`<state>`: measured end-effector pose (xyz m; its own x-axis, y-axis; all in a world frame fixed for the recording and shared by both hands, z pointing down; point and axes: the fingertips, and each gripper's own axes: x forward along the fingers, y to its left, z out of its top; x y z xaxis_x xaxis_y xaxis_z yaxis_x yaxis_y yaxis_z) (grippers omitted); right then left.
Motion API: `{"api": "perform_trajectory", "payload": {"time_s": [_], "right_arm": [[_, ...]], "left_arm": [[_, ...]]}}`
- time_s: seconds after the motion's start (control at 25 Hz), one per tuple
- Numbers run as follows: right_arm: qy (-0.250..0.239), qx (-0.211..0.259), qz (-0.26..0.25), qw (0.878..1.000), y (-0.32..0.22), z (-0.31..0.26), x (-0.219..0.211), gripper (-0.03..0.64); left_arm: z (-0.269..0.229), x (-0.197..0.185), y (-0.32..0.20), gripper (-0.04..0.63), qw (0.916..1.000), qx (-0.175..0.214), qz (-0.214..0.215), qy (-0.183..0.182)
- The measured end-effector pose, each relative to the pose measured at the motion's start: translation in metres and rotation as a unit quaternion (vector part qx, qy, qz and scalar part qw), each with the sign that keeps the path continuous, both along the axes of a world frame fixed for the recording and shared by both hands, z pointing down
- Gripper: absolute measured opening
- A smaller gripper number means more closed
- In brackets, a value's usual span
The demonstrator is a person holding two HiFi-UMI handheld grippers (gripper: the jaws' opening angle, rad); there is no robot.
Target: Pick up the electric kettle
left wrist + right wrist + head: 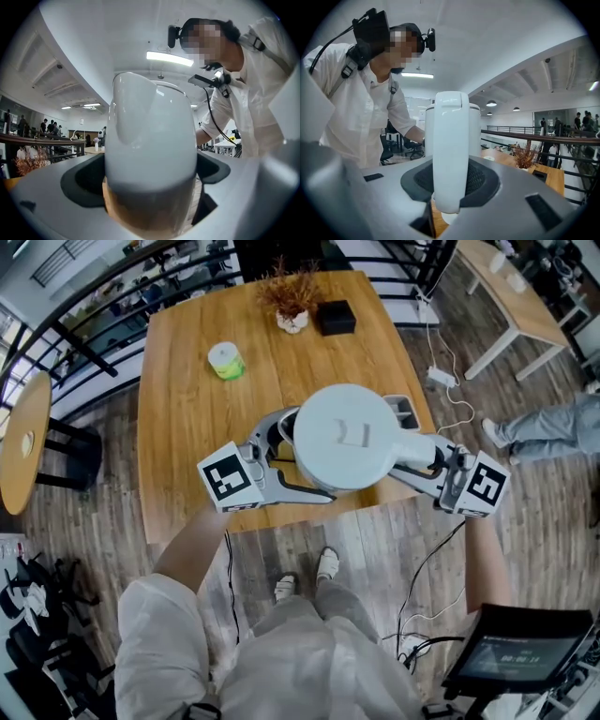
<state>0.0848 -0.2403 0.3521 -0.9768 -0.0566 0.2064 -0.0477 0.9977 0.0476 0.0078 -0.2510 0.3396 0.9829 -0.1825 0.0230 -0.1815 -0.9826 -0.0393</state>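
The white electric kettle [347, 437] hangs in the air over the front edge of the wooden table [187, 418], held between both grippers. My left gripper [281, 448] comes in from the left; in the left gripper view the kettle's rounded body [150, 140] fills the gap between its dark pads [82, 180], and the left gripper [150, 197] is shut on it. My right gripper [422, 456] comes in from the right. In the right gripper view the upright white handle [450, 150] sits between the pads [487, 180], with the right gripper [447, 194] shut on it.
On the table stand a green and white roll [226, 361], a small pot of dried plants [292, 301] and a black box [335, 317]. A grey piece [405, 409] shows just behind the kettle. A power strip [441, 377] and another person's legs [548, 427] are to the right.
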Motion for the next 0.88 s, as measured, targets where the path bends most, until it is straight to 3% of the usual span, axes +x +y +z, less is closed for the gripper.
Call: {"api": "perform_trajectory", "payload": {"time_s": [0.6, 0.88], "right_arm": [[-0.007, 0.001, 0.001, 1.0, 0.04, -0.074, -0.007, 0.098], [-0.017, 0.015, 0.008, 1.0, 0.058, -0.105, -0.004, 0.098]], "left_arm": [[-0.073, -0.006, 0.039, 0.584, 0.9999, -0.016, 0.006, 0.0], [-0.107, -0.004, 0.058, 0.584, 0.9999, 0.001, 0.012, -0.005]]}}
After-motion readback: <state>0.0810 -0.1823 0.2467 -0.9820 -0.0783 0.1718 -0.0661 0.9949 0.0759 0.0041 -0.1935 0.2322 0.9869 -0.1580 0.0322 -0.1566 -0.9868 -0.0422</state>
